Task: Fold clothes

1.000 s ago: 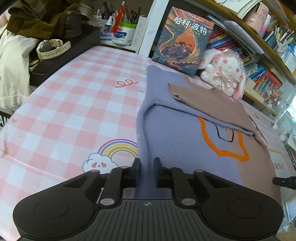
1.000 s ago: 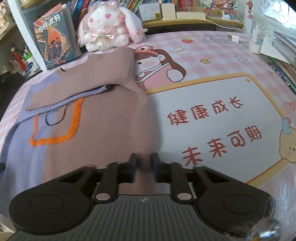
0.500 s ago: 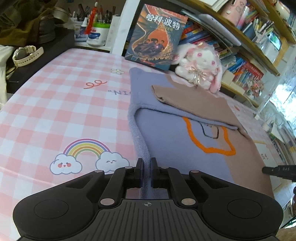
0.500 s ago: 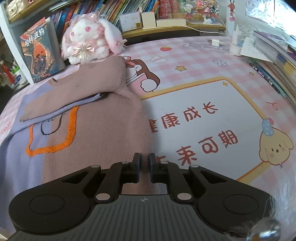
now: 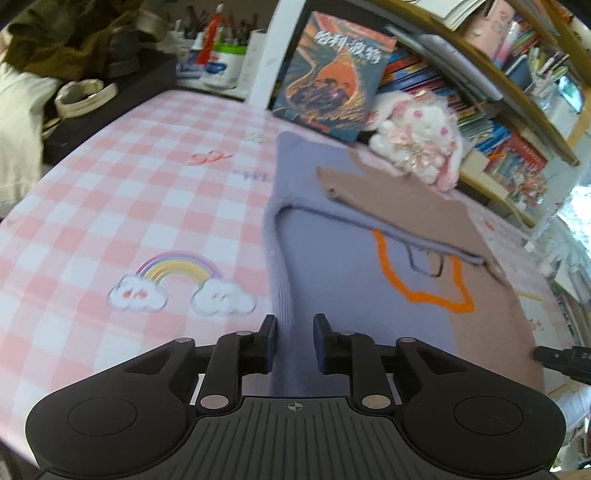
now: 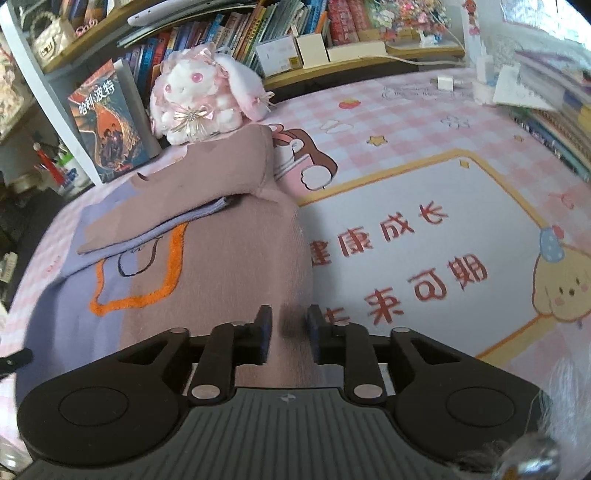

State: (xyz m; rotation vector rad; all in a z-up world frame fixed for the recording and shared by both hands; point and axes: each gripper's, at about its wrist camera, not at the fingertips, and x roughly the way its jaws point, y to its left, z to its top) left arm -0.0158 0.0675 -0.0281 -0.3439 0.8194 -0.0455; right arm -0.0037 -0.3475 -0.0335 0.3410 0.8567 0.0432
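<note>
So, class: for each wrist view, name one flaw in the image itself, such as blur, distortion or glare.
Left wrist view: motion blur smears the rainbow print and the sweater, and the fisheye bows the shelves. Right wrist view: the red characters are softly blurred, the table edge curves, and glare washes out the window corner.

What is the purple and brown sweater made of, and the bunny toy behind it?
The sweater looks like soft knitted yarn, perhaps wool or acrylic: matte and fuzzy, with fine ribbing along its purple edge. The bunny looks like fluffy plush fabric with shiny pink eyes, probably plastic, and a satiny bow.
</note>
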